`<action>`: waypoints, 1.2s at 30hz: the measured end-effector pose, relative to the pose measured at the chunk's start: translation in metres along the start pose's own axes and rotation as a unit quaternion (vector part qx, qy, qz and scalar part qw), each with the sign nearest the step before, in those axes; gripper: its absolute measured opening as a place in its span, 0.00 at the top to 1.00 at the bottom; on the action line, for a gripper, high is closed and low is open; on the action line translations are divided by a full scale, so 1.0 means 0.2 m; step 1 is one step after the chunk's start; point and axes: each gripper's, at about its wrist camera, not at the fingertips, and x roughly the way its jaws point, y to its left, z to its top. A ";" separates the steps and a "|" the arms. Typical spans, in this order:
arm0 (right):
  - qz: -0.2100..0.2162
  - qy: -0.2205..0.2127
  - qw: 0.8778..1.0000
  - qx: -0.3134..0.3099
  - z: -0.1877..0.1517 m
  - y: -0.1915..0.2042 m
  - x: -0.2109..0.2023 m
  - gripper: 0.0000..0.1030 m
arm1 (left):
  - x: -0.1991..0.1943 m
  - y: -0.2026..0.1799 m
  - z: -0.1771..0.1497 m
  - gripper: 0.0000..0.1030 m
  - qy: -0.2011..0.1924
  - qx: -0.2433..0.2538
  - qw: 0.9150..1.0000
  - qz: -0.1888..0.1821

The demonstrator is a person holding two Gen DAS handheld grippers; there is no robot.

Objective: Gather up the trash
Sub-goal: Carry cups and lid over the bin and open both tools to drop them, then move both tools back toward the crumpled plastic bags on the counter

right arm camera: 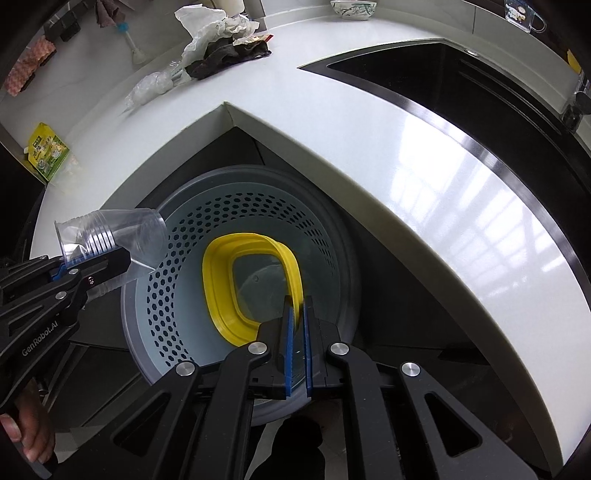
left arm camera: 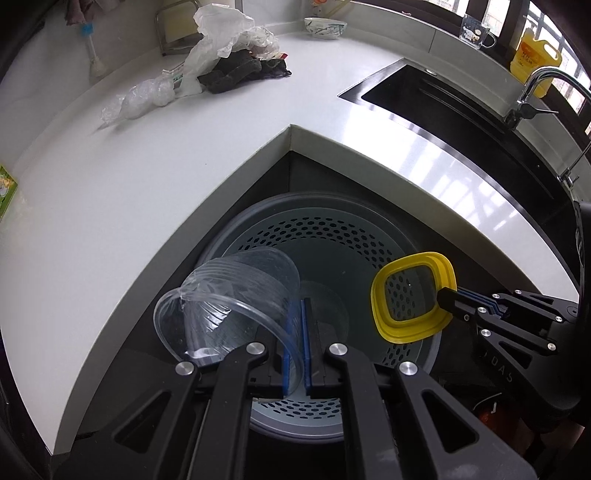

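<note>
Clear cup (left arm camera: 229, 306) in left tool (left arm camera: 295, 314) (rim pinched) over bin (left arm camera: 332, 236).

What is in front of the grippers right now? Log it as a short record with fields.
left gripper: shut on the rim of a clear plastic cup, tipped on its side
right gripper: holds a yellow lid by its edge
below both: perforated grey bin, standing under the counter's corner
counter: crumpled plastic bag, dark cloth and clear wrap still lying there
sink: on the right, set into the counter
</note>
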 end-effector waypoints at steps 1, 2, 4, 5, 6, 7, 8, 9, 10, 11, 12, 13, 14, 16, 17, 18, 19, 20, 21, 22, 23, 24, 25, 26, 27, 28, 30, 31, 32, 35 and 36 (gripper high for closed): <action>0.000 -0.001 1.000 0.001 0.00 0.00 -0.01 0.80 | 0.00 0.01 0.00 0.89 0.000 -0.003 1.000 0.004; -0.002 -0.008 1.000 0.000 0.00 0.00 -0.02 0.64 | -0.01 0.02 0.00 0.81 0.000 -0.007 1.000 0.006; -0.003 -0.020 1.000 -0.003 0.00 0.01 -0.04 0.61 | -0.02 0.03 -0.01 0.65 -0.002 -0.013 1.000 0.015; -0.002 -0.019 1.000 -0.004 0.00 0.00 -0.05 0.61 | -0.03 0.04 -0.02 0.52 -0.005 -0.017 1.000 0.018; -0.002 -0.019 1.000 -0.004 0.00 0.00 -0.05 0.61 | -0.04 0.05 -0.02 0.46 -0.009 -0.021 1.000 0.020; -0.001 -0.019 1.000 -0.004 0.00 -0.01 -0.05 0.61 | -0.06 0.05 -0.02 0.38 -0.015 -0.025 0.999 0.022; 0.000 -0.018 1.000 -0.003 0.00 0.00 -0.05 0.61 | -0.07 0.05 -0.03 0.38 -0.018 -0.027 0.999 0.024; 0.002 -0.018 1.000 -0.003 0.00 -0.01 -0.05 0.61 | -0.08 0.06 -0.03 0.37 -0.019 -0.027 0.999 0.027; 0.002 -0.017 1.000 -0.003 -0.01 -0.01 -0.06 0.61 | -0.08 0.06 -0.03 0.36 -0.019 -0.028 0.999 0.030; 0.003 -0.017 1.000 -0.003 -0.01 -0.01 -0.06 0.61 | -0.09 0.06 -0.03 0.34 -0.020 -0.029 0.999 0.033; 0.003 -0.017 1.000 -0.003 -0.01 -0.01 -0.07 0.61 | -0.10 0.06 -0.03 0.32 -0.020 -0.030 0.999 0.035; 0.003 -0.017 1.000 -0.003 -0.01 -0.02 -0.07 0.61 | -0.10 0.06 -0.04 0.31 -0.020 -0.032 0.999 0.036; 0.004 -0.017 1.000 -0.003 -0.02 -0.02 -0.07 0.61 | -0.11 0.07 -0.04 0.31 -0.020 -0.034 0.998 0.038; 0.005 -0.018 1.000 -0.002 -0.02 -0.02 -0.08 0.61 | -0.12 0.07 -0.05 0.29 -0.020 -0.038 0.998 0.042; 0.005 -0.018 1.000 -0.002 -0.02 -0.03 -0.09 0.61 | -0.13 0.07 -0.05 0.27 -0.021 -0.040 0.998 0.044; 0.005 -0.019 1.000 -0.003 -0.03 -0.03 -0.10 0.60 | -0.14 0.07 -0.05 0.26 -0.022 -0.041 0.998 0.047; 0.005 -0.020 1.000 -0.003 -0.03 -0.03 -0.10 0.60 | -0.15 0.07 -0.05 0.25 -0.024 -0.042 0.998 0.051; 0.006 -0.020 1.000 -0.004 -0.03 -0.04 -0.11 0.60 | -0.16 0.08 -0.05 0.23 -0.026 -0.043 0.997 0.057; 0.006 -0.021 1.000 -0.004 -0.03 -0.04 -0.12 0.59 | -0.17 0.08 -0.05 0.20 -0.028 -0.043 0.997 0.063; 0.006 -0.021 1.000 -0.005 -0.03 -0.04 -0.13 0.59 | -0.18 0.08 -0.05 0.19 -0.031 -0.045 0.996 0.068; 0.006 -0.023 1.000 -0.006 -0.03 -0.04 -0.14 0.58 | -0.19 0.08 -0.04 0.18 -0.035 -0.046 0.996 0.070; 0.006 -0.024 1.000 -0.008 -0.03 -0.04 -0.15 0.57 | -0.20 0.08 -0.04 0.18 -0.037 -0.047 0.996 0.072; 0.006 -0.026 1.000 -0.009 -0.03 -0.04 -0.16 0.56 | -0.22 0.08 -0.03 0.18 -0.040 -0.048 0.995 0.074; 0.007 -0.027 1.000 -0.010 -0.02 -0.04 -0.17 0.56 | -0.23 0.08 -0.03 0.18 -0.042 -0.048 0.995 0.077; 0.008 -0.029 0.999 -0.011 -0.02 -0.04 -0.18 0.55 | -0.24 0.08 -0.02 0.16 -0.044 -0.048 0.995 0.080; 0.008 -0.030 0.999 -0.013 -0.02 -0.04 -0.19 0.55 | -0.26 0.08 -0.02 0.15 -0.047 -0.048 0.994 0.082; 0.008 -0.034 0.999 -0.015 -0.01 -0.03 -0.21 0.55 | -0.28 0.09 0.00 0.13 -0.054 -0.048 0.994 0.084; 0.008 -0.035 0.999 -0.016 0.00 -0.03 -0.22 0.54 | -0.29 0.09 0.00 0.13 -0.056 -0.049 0.994 0.084; 0.008 -0.036 0.999 -0.016 0.00 -0.03 -0.22 0.54 | -0.30 0.09 0.01 0.13 -0.057 -0.049 0.993 0.085; 0.008 -0.040 0.999 -0.017 0.02 -0.02 -0.23 0.53 | -0.33 0.11 0.03 0.12 -0.062 -0.050 0.993 0.089; 0.008 -0.041 0.999 -0.017 0.03 -0.02 -0.23 0.53 | -0.33 0.11 0.04 0.11 -0.064 -0.051 0.993 0.090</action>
